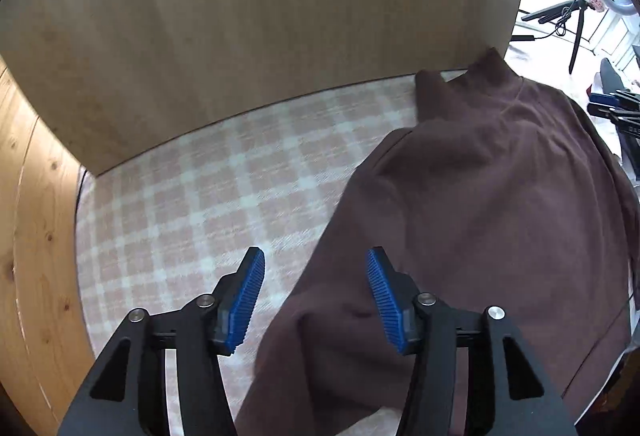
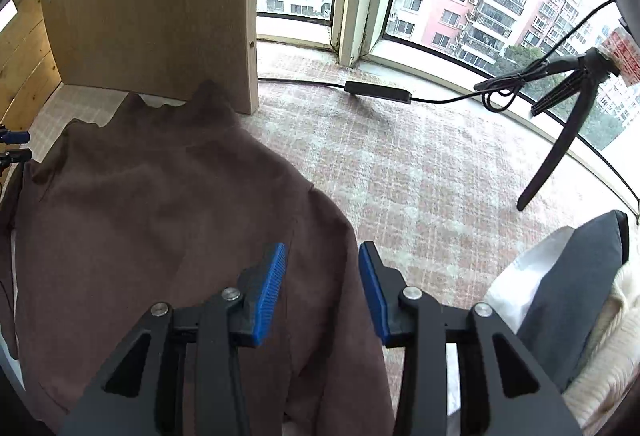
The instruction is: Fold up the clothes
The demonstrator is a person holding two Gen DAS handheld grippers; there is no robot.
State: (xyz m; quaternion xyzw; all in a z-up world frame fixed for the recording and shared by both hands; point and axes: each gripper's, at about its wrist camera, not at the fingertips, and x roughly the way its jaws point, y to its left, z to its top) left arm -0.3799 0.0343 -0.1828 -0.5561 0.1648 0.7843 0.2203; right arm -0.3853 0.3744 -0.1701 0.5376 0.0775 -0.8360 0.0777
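Checked bedding (image 1: 192, 196) under a wooden headboard (image 1: 240, 16) carries the brown sweater (image 1: 480, 216), collar toward twelve o'clock. Left gripper (image 1: 316, 296) hangs jaws wide over its nine o'clock edge; right gripper (image 2: 322, 288), jaws parted and empty, straddles the three o'clock edge, likely so both sides can be pinched and folded inward.

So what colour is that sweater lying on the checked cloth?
Dark brown sweater, clearest in the right wrist view.

My left gripper (image 1: 316, 294) and right gripper (image 2: 322, 290) are matte black, with silver screws and ribbed blue pads (image 1: 249, 302) on the fingers.
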